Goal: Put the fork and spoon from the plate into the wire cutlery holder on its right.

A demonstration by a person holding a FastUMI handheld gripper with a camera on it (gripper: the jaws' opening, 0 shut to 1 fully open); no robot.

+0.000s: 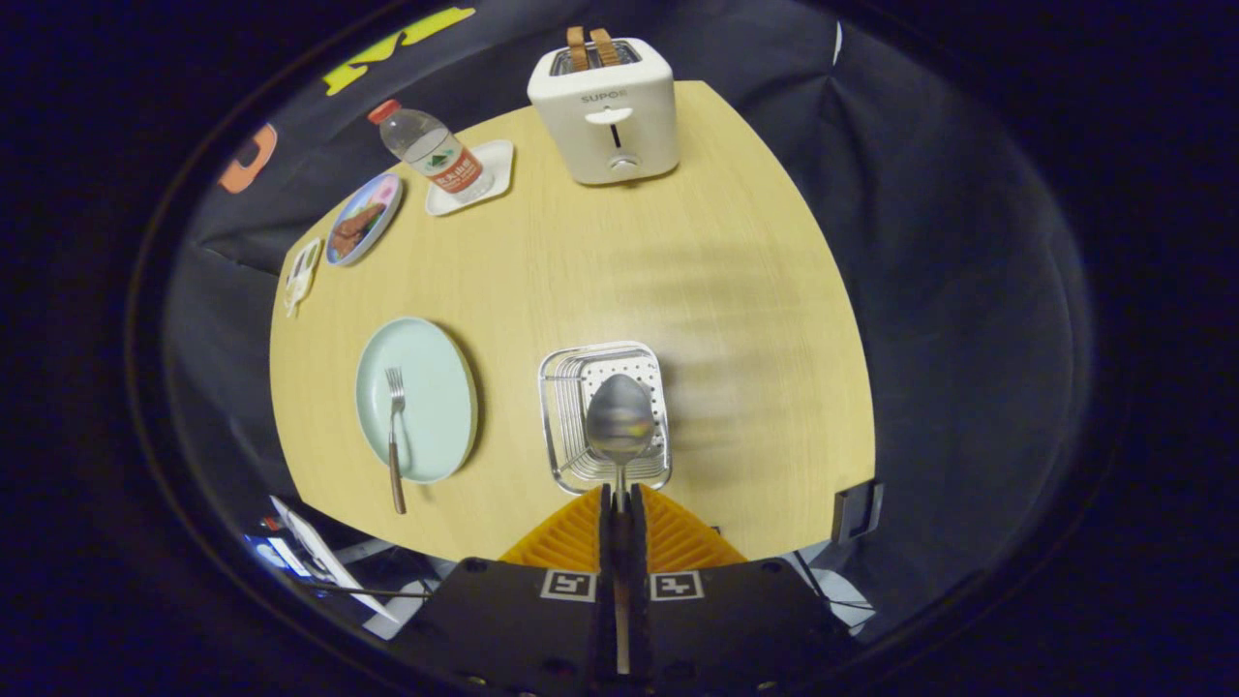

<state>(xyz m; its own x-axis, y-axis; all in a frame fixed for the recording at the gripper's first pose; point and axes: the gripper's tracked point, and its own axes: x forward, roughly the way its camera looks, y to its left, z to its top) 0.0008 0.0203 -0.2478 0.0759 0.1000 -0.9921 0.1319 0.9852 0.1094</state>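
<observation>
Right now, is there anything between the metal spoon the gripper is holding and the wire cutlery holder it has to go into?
Nothing visible. The gripper is shut on the metal spoon, whose bowl hangs over the open wire cutlery holder. The wooden-handled fork lies on the pale green plate, off to the side.

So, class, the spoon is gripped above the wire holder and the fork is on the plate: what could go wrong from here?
1. The tongs pinch only the thin handle of the spoon, so it may swivel or slip before release.
2. The bowl hangs over the wire cutlery holder, close to its near rim; released there, it might catch the wires or tip the holder.
3. The fork has its handle overhanging the rim of the plate, so a clumsy grab might flip it off.
</observation>
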